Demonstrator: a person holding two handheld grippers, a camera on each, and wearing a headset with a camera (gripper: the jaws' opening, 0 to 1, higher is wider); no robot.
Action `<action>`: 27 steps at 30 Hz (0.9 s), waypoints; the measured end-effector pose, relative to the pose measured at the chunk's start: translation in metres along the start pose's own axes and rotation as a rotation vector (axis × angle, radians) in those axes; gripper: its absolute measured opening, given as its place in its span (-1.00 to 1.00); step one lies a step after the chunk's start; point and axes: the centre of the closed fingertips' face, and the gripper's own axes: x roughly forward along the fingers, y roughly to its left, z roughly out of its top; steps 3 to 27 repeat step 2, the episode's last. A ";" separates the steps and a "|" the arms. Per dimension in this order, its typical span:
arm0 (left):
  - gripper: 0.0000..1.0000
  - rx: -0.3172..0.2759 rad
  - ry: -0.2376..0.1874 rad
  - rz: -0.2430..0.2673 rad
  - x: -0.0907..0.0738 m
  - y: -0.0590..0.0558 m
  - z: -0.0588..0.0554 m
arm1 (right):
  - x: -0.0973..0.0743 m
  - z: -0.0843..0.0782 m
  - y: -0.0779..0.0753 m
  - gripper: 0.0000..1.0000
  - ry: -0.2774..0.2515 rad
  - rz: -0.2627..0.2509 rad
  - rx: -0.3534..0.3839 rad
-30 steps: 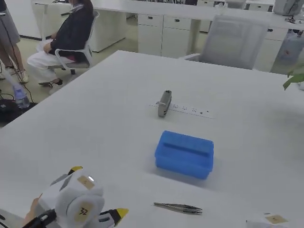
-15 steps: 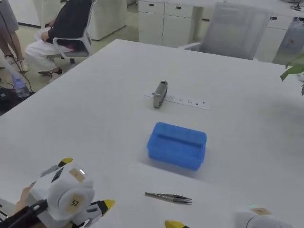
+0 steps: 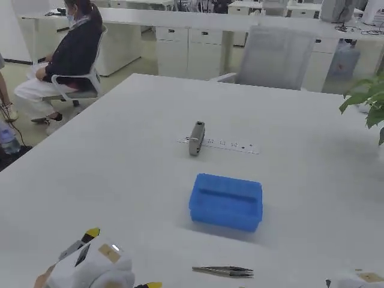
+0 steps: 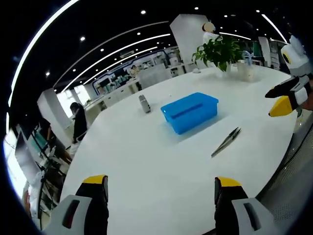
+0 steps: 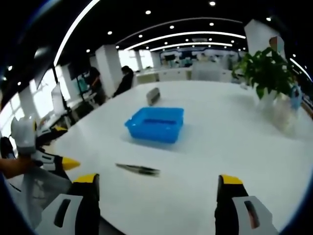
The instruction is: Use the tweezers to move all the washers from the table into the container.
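Note:
A blue container (image 3: 226, 201) sits open-topped in the middle of the white table (image 3: 120, 162). Metal tweezers (image 3: 223, 271) lie flat on the table just in front of it, touched by neither gripper. Behind the container, a row of small dark washers (image 3: 225, 144) lies along a pale strip. My left gripper (image 3: 90, 264) is at the near left, open and empty (image 4: 161, 182), facing the container (image 4: 190, 111) and tweezers (image 4: 226, 142). My right gripper (image 3: 360, 279) is at the near right, open and empty (image 5: 158, 179), with the tweezers (image 5: 138, 169) lying short of the container (image 5: 155, 123).
A grey metal block (image 3: 196, 129) stands at the left end of the washer row. A potted plant (image 3: 366, 99) leans in at the far right. A grey chair (image 3: 282, 57) stands behind the table, and a person (image 3: 69, 60) sits at the far left.
The head camera has shifted, so the picture has moved. Both grippers sit lower at the frame's bottom edge. The container, tweezers and washers have kept their places on the table.

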 end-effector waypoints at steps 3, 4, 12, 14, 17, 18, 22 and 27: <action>0.85 0.000 -0.006 -0.011 0.001 -0.002 0.001 | -0.003 0.004 0.004 0.98 -0.010 -0.007 -0.021; 0.85 0.000 -0.006 -0.011 0.001 -0.002 0.001 | -0.003 0.004 0.004 0.98 -0.010 -0.007 -0.021; 0.85 0.000 -0.006 -0.011 0.001 -0.002 0.001 | -0.003 0.004 0.004 0.98 -0.010 -0.007 -0.021; 0.85 0.000 -0.006 -0.011 0.001 -0.002 0.001 | -0.003 0.004 0.004 0.98 -0.010 -0.007 -0.021; 0.85 0.000 -0.006 -0.011 0.001 -0.002 0.001 | -0.003 0.004 0.004 0.98 -0.010 -0.007 -0.021; 0.85 0.000 -0.006 -0.011 0.001 -0.002 0.001 | -0.003 0.004 0.004 0.98 -0.010 -0.007 -0.021; 0.85 0.000 -0.006 -0.011 0.001 -0.002 0.001 | -0.003 0.004 0.004 0.98 -0.010 -0.007 -0.021; 0.85 0.000 -0.006 -0.011 0.001 -0.002 0.001 | -0.003 0.004 0.004 0.98 -0.010 -0.007 -0.021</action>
